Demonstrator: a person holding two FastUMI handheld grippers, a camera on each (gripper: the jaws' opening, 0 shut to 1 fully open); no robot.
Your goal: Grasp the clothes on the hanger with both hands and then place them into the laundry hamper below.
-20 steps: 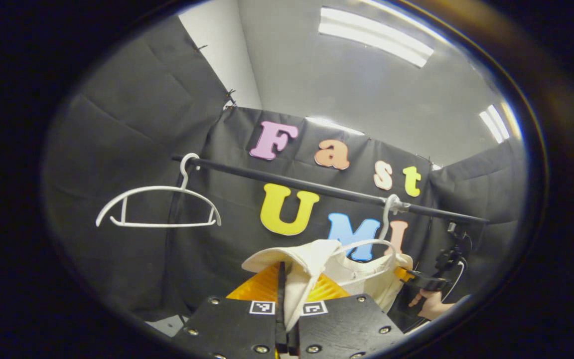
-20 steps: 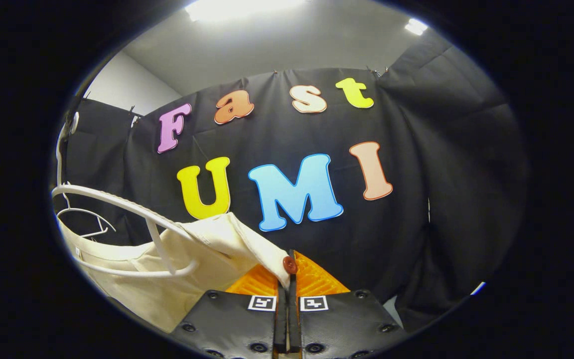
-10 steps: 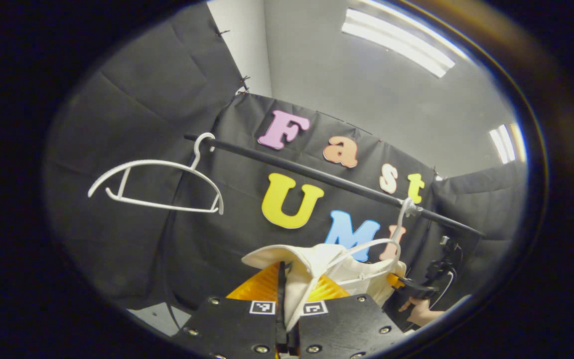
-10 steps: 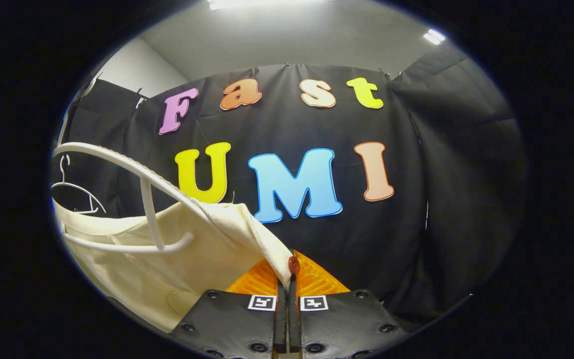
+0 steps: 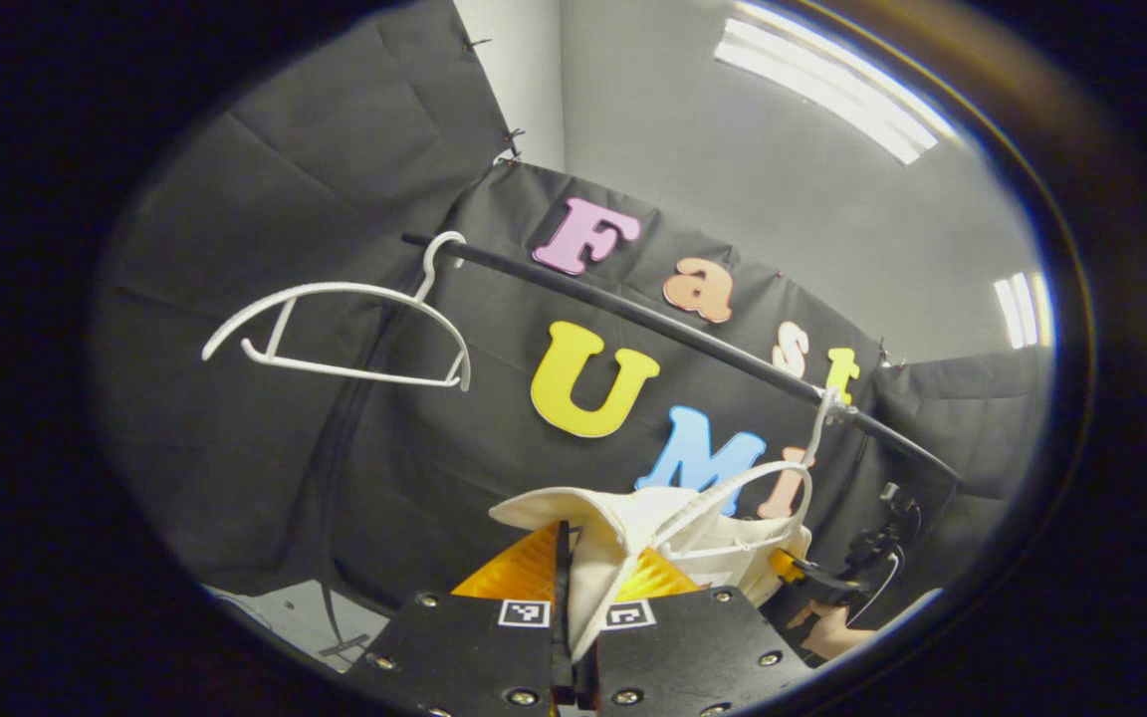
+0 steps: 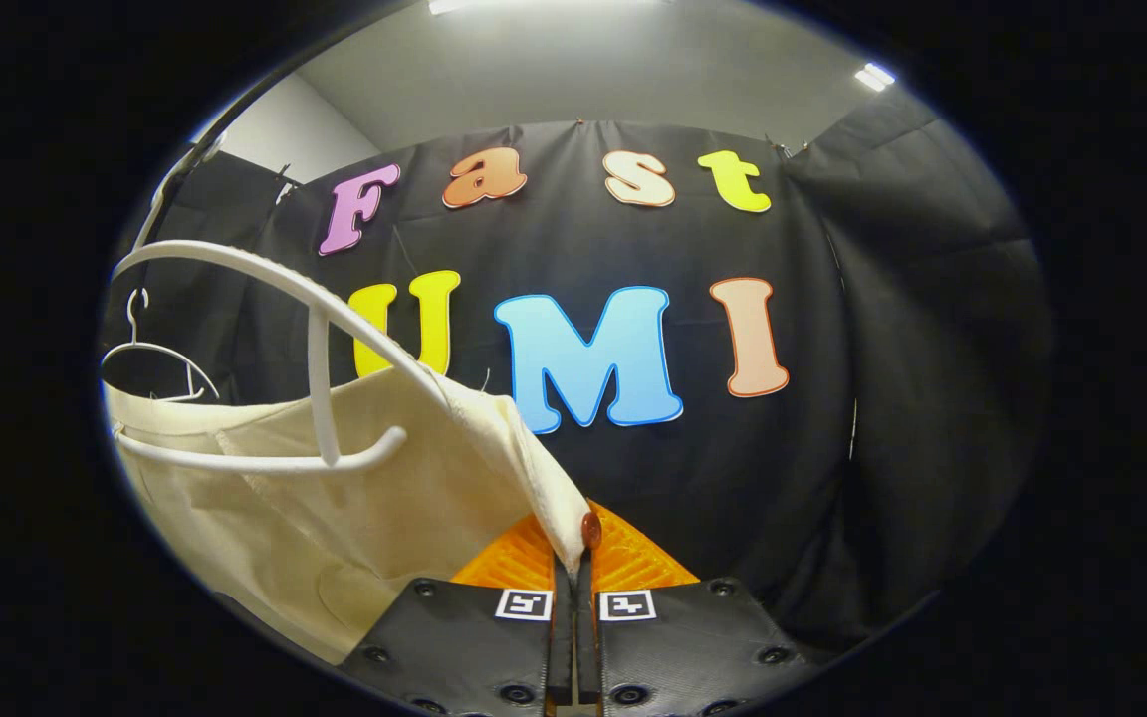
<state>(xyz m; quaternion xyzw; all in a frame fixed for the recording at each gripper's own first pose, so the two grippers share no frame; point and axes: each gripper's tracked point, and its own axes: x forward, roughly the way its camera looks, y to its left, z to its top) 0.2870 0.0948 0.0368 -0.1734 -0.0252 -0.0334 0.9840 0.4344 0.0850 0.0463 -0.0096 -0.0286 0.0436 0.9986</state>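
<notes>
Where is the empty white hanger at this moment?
In the left gripper view the empty white hanger hangs by its hook at the left end of the black rail, apart from the cream garment lower right.

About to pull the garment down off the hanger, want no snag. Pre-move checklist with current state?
1. Left tool shut on the cream garment: ok, cloth is pinched between its fingers.
2. Right tool shut on the garment: ok, it grips the edge by a red button.
3. Garment free of the white hanger: not ok, the hanger sits inside it.
4. Hanger hooked on the black rail: ok.
5. Spare hanger clear of the garment: ok, it hangs apart.
6. Hamper position below: cannot tell.
</notes>
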